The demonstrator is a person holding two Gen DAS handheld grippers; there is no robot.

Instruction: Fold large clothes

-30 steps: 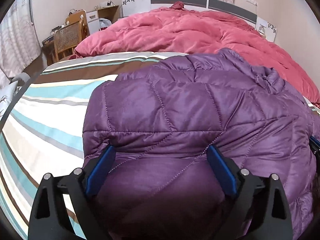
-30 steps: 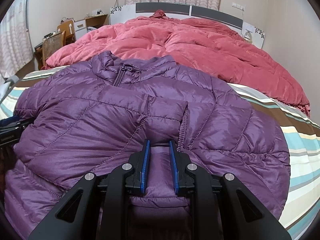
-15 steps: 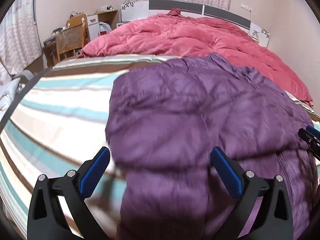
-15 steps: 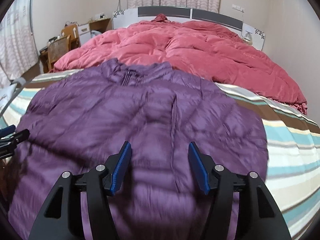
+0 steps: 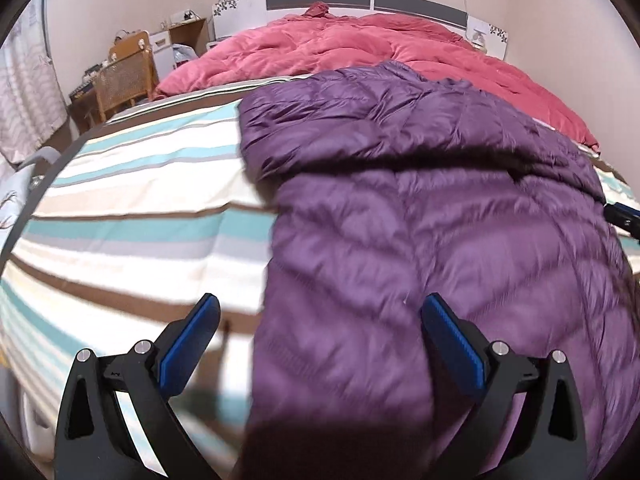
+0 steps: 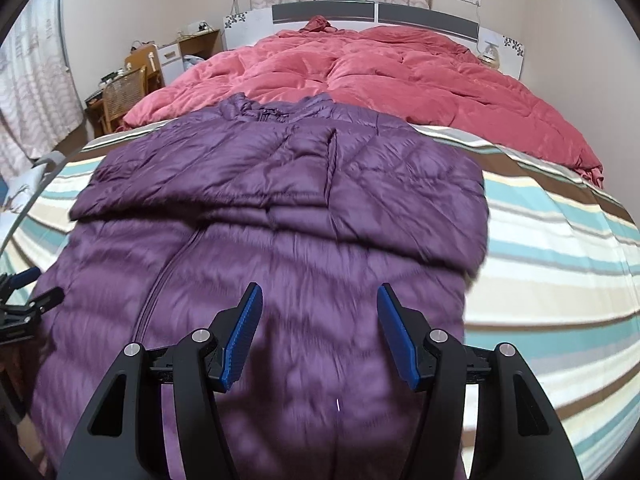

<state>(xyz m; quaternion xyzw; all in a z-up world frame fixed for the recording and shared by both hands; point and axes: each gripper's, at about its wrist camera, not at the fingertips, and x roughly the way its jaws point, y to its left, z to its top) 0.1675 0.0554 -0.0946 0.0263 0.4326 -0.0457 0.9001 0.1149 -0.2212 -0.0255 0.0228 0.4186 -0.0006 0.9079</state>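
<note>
A purple quilted jacket (image 5: 420, 200) (image 6: 280, 200) lies front-up on the striped bedsheet (image 5: 140, 208) (image 6: 560, 240), collar toward the headboard. Both sleeves are folded across its chest. My left gripper (image 5: 320, 304) hovers open over the jacket's left lower edge, one finger above the sheet and one above the fabric, with nothing pressed between them. My right gripper (image 6: 320, 292) is open over the lower front, right of the zipper, holding nothing. Each gripper's tip shows at the edge of the other view: the right gripper (image 5: 624, 218) and the left gripper (image 6: 24, 296).
A rumpled red quilt (image 5: 360, 48) (image 6: 380, 76) covers the far half of the bed up to the grey-and-white headboard (image 6: 376, 12). A wicker chair (image 5: 124, 76) and a cluttered desk stand at the left beside a curtain. The bed's left edge curves past at the left.
The right gripper has let go of the folded sleeve cuff and opened. Both grippers have drawn back from the chest toward the jacket's lower part, and the left has shifted toward the jacket's left edge.
</note>
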